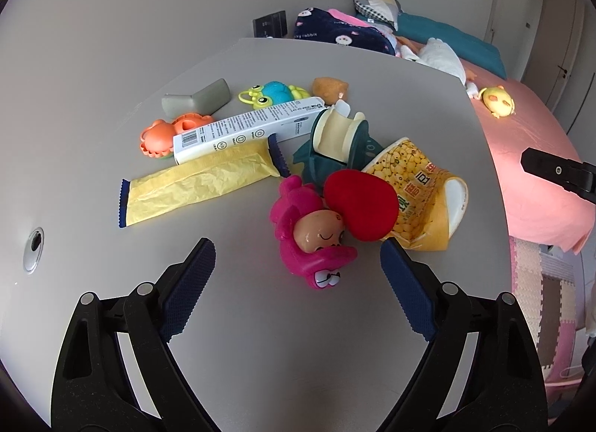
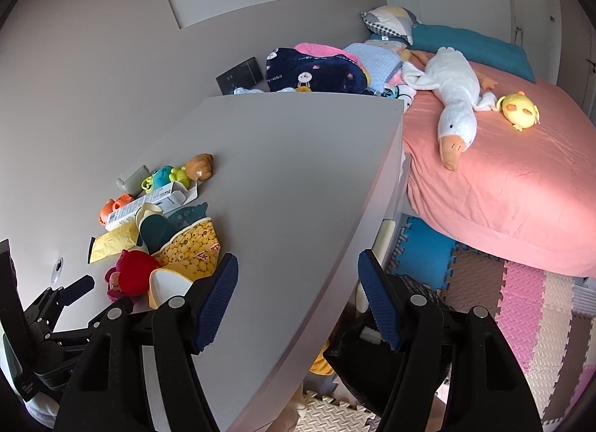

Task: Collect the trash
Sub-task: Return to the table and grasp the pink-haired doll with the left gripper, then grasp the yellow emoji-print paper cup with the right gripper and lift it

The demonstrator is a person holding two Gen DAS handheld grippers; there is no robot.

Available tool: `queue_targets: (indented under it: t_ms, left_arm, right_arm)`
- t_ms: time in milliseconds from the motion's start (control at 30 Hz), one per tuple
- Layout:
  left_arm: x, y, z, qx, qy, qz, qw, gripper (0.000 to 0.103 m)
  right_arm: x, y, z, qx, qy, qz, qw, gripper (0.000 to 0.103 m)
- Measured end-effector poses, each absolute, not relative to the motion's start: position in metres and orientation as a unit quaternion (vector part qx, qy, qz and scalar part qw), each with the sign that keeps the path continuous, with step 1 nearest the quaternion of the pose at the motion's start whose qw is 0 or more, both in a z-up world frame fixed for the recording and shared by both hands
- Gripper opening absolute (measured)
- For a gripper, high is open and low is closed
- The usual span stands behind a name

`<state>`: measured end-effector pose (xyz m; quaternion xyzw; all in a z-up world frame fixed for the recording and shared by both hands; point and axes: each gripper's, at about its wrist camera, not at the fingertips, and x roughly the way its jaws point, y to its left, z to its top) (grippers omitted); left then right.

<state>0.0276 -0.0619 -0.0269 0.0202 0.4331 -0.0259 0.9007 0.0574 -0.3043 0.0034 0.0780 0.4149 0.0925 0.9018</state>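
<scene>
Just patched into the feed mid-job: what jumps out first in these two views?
A bright heap of toys and wrappers on the grey desk: a pink doll toy with a red heart cushion lies just ahead of the open left gripper, beside a crumpled yellow corn-print cup and a yellow snack wrapper. In the right wrist view, a white goose plush sprawls on the pink bed.

My left wrist camera looks steeply down, close over the cluttered grey tabletop (image 1: 93, 178), while my right looks from the table's edge toward the pink-sheeted bed (image 2: 521, 186); both share the crumpled yellow corn-print paper cup (image 1: 417, 186).
</scene>
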Motion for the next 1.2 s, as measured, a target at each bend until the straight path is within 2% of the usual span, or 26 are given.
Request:
queue_targets:
  t_ms: [267,300,333,367,400,533,600,1200]
  left_arm:
    - [0.041,-0.054,-0.037,0.005,0.441,-0.031,0.897,0.078]
    - [0.042,-0.054,-0.037,0.004,0.441,-0.035,0.897,0.071]
    - [0.043,-0.053,-0.038,0.002,0.442,-0.04,0.896,0.059]
    - [0.044,-0.053,-0.04,0.0,0.445,-0.044,0.895,0.054]
    - [0.044,-0.051,-0.041,-0.004,0.448,-0.047,0.893,0.043]
    - [0.04,-0.042,-0.038,-0.01,0.442,-0.023,0.897,0.043]
    - [0.037,-0.034,-0.033,-0.016,0.436,-0.013,0.9,0.043]
    - [0.034,-0.003,-0.023,-0.038,0.43,0.013,0.902,0.043]
  right_arm:
    - [0.057,-0.282,-0.006,0.069,0.422,0.123,0.896,0.068]
    - [0.057,-0.279,-0.006,0.068,0.422,0.127,0.895,0.068]
    - [0.057,-0.276,-0.007,0.065,0.423,0.13,0.894,0.068]
    - [0.057,-0.272,-0.007,0.064,0.423,0.134,0.894,0.068]
    - [0.056,-0.269,-0.008,0.063,0.424,0.138,0.893,0.068]
    - [0.054,-0.257,-0.01,0.061,0.426,0.156,0.889,0.069]
    - [0.054,-0.252,-0.011,0.062,0.428,0.165,0.887,0.072]
    - [0.071,-0.221,-0.033,0.145,0.449,0.234,0.85,0.076]
